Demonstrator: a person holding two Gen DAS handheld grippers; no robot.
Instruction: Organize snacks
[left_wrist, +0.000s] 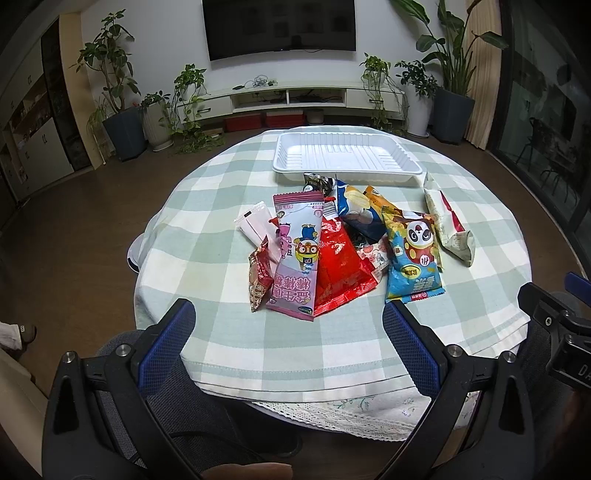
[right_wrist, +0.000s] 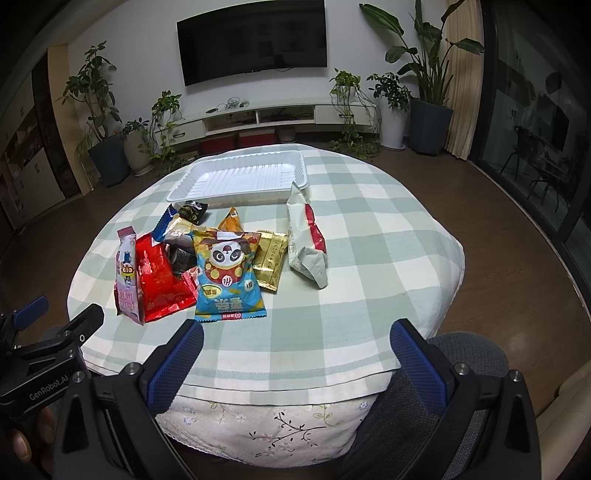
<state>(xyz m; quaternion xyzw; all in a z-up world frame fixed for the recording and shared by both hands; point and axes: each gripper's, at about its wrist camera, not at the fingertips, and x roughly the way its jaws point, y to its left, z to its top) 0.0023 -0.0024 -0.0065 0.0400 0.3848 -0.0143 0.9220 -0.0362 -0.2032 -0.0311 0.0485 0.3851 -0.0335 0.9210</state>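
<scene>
A pile of snack packets lies mid-table: a pink cartoon packet (left_wrist: 298, 254) (right_wrist: 127, 273), a red foil packet (left_wrist: 341, 266) (right_wrist: 160, 277), a blue panda packet (left_wrist: 413, 254) (right_wrist: 227, 273), a gold packet (right_wrist: 271, 260) and a white-and-red packet (left_wrist: 448, 225) (right_wrist: 306, 236). Behind them sits an empty white plastic tray (left_wrist: 347, 157) (right_wrist: 240, 179). My left gripper (left_wrist: 291, 317) hovers open at the near table edge, in front of the pink and red packets. My right gripper (right_wrist: 297, 336) is open too, just short of the panda packet. Neither holds anything.
The round table wears a green-checked cloth (left_wrist: 295, 350) (right_wrist: 369, 258) over a lace-edged floral one. A grey chair back (right_wrist: 469, 354) stands at the near edge. Potted plants (left_wrist: 110, 74), a TV (left_wrist: 280, 26) and a low cabinet line the far wall.
</scene>
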